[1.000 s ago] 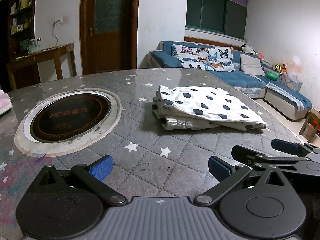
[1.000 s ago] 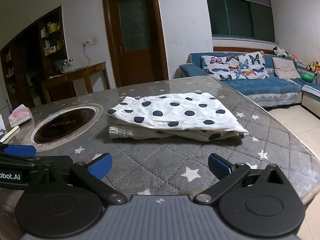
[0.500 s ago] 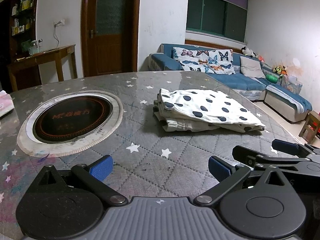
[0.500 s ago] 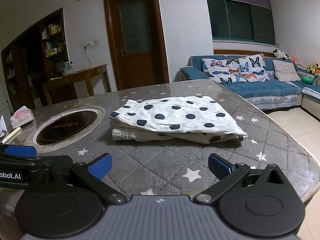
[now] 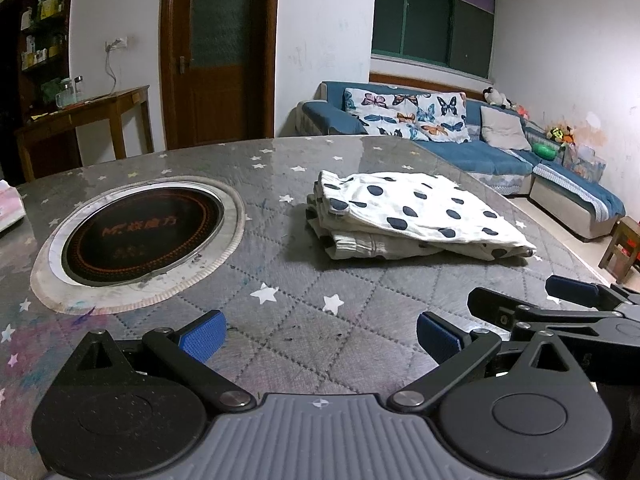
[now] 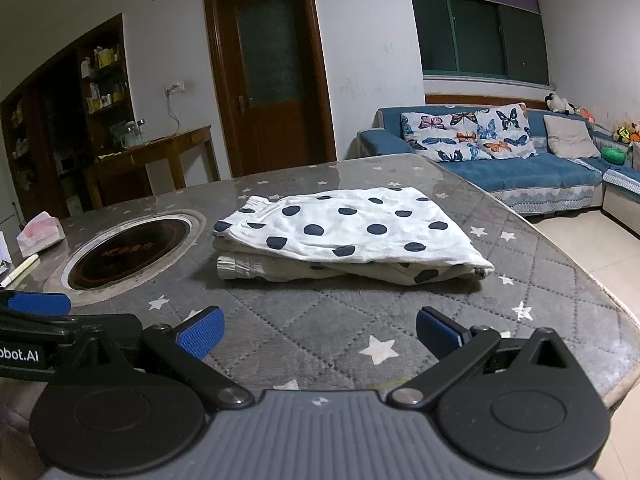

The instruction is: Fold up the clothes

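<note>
Both grippers have drawn back a little from the folded garment (image 6: 344, 236) over the last second, so the white, dark-dotted bundle sits slightly farther ahead in each wrist view, and nothing on the table (image 6: 560, 280) has shifted. That garment is the landmark: it lies folded in a flat stack on the grey quilted, star-printed table cover, with its waistband end toward the round inset cooktop (image 5: 140, 236) and its far end toward the table's curved edge.

Short of the garment, on the near side, the left gripper (image 5: 318, 334) hovers over bare quilting with its jaws spread wide and nothing between the blue pads (image 5: 202, 336). The right gripper (image 6: 318, 334) is likewise wide open and empty, also on the near side of the garment and apart from it. In the left wrist view the right gripper (image 5: 560, 312) shows just beside the left one, on the side of the garment's loose, tapered end; in the right wrist view part of the left gripper (image 6: 38, 304) shows on the cooktop side.

Beyond the garment's waistband end lies the cooktop, a dark glass disc in a pale ring — apart from the cloth, not touching it. Farther that way, a tissue pack (image 6: 40, 232) rests near the table's edge. Behind the garment, past the table, stand a brown door (image 6: 268, 76) and a blue sofa (image 6: 520, 172) with butterfly-print cushions.
</note>
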Tool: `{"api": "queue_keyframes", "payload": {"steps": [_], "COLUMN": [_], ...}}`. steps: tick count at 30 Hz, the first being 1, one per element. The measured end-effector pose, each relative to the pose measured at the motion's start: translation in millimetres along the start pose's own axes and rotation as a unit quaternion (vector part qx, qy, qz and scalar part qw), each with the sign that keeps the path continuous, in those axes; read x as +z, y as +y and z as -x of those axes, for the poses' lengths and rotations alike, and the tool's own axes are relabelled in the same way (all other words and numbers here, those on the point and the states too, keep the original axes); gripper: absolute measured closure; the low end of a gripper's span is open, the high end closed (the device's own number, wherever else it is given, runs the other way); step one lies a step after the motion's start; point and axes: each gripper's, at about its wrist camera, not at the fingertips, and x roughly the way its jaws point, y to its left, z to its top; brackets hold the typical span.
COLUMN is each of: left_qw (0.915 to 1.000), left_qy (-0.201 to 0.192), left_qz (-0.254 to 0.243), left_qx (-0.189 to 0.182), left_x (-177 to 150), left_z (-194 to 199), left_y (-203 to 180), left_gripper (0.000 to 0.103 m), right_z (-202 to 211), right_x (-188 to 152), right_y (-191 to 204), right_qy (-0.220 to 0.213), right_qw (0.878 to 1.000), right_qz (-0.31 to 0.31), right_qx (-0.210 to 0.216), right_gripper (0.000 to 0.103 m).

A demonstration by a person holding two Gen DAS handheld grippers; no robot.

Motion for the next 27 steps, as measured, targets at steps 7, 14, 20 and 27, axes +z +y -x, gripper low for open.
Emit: {"api": "queue_keyframes", "payload": {"steps": [7,14,20,27], "left_qw": [0.9999,0.9997,0.9994,0.9995], "left_qy": [0.012,0.024,0.032,0.028], "left_qz": [-0.006,-0.010,-0.010,-0.015], "left_qx": [0.000,0.002,0.002,0.002], "left_x": [2,5,11,20], "left_z": [-13,-29,-42,-53], "left_y": [0,3,5,5], "left_gripper": [0.000,0.000,0.000,0.000], "right_z": [-11,-27,-40,-51], "right_x": [0,3,7,15], "right_y": [-5,-11,-18,-25], "right_qy": [0.012,0.024,0.030,0.030], "right_qw": [1.000,1.000,0.999,0.999], "right_qz": [-0.003,-0.001,-0.005,-0.006], "right_qx": [-0.006,-0.014,-0.023,-0.037], "right_gripper": [0.000,0.000,0.000,0.000]}}
